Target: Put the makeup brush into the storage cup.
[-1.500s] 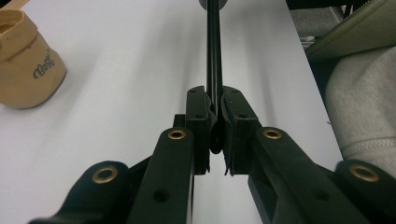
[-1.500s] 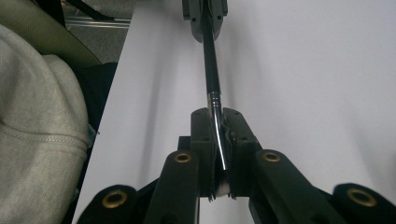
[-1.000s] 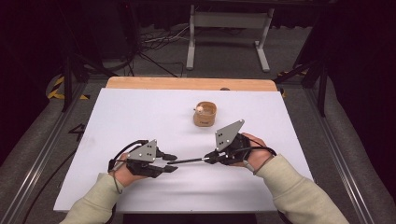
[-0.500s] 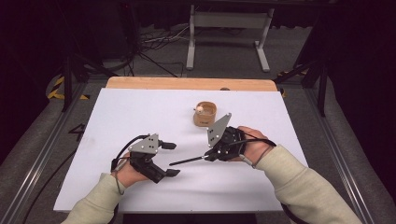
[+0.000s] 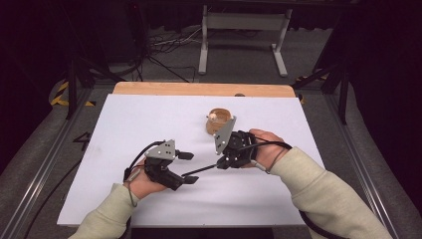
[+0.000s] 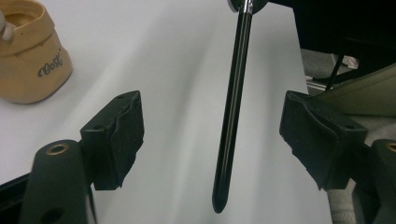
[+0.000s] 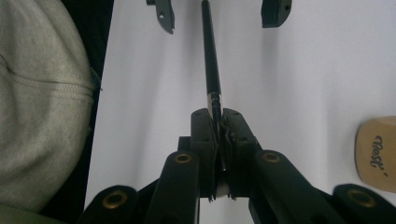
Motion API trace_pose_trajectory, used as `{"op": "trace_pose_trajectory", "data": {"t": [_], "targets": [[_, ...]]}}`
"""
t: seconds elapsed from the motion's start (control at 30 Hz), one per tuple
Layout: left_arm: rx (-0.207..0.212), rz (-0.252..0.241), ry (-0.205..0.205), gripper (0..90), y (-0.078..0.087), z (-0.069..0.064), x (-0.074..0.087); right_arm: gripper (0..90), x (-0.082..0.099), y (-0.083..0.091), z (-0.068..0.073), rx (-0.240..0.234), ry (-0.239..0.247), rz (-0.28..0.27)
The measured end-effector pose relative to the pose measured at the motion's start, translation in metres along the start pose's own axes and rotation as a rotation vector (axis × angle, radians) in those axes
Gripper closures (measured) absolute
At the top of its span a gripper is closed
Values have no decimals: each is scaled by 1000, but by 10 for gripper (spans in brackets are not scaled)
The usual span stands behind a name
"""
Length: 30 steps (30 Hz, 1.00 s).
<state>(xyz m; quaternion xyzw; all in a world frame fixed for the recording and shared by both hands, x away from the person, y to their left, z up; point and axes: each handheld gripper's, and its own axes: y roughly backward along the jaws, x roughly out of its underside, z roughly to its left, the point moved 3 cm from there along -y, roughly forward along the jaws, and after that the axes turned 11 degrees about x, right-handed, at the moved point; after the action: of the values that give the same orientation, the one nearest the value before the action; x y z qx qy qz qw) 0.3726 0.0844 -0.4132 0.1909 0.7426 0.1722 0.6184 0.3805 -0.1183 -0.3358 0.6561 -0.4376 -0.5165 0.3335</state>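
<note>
A slim black pen (image 5: 201, 172) lies nearly level, and my right gripper (image 5: 221, 163) is shut on its silver-ringed end. In the right gripper view the pen (image 7: 210, 60) runs straight out from the right gripper's (image 7: 218, 119) closed pads toward the left gripper (image 7: 219, 11). My left gripper (image 5: 189, 168) is open. Its jaws have just been closing a little after spreading wide. The pen's tip (image 6: 232, 107) hangs between the left gripper's (image 6: 212, 119) pads, touching neither. A tan cup (image 5: 219, 122) with a small white piece inside stands just beyond the right hand.
A white sheet (image 5: 149, 124) covers the table, with a wooden strip (image 5: 199, 89) at its far edge. The tan cup (image 6: 30, 56) stands close to the left jaw's side and at the right edge of the right gripper view (image 7: 376, 154). Cables and a metal stand lie on the floor beyond.
The left jaws, first closed around the pen's tip, spread wide and let it go. The right hand drew the pen slightly up and away toward the cup.
</note>
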Motion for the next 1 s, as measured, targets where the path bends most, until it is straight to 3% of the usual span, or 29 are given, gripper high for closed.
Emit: {"op": "trace_pose_trajectory", "data": {"t": [0.43, 0.63, 1.0], "targets": [[-16, 77, -5, 297, -12, -2, -3, 847, -10, -5, 0, -32, 34, 81], [-4, 123, -21, 419, -14, -2, -1, 846, -13, -8, -1, -41, 46, 101], [-13, 204, -42, 557, -19, -4, 0, 846, -18, -12, -2, -49, 56, 116]]}}
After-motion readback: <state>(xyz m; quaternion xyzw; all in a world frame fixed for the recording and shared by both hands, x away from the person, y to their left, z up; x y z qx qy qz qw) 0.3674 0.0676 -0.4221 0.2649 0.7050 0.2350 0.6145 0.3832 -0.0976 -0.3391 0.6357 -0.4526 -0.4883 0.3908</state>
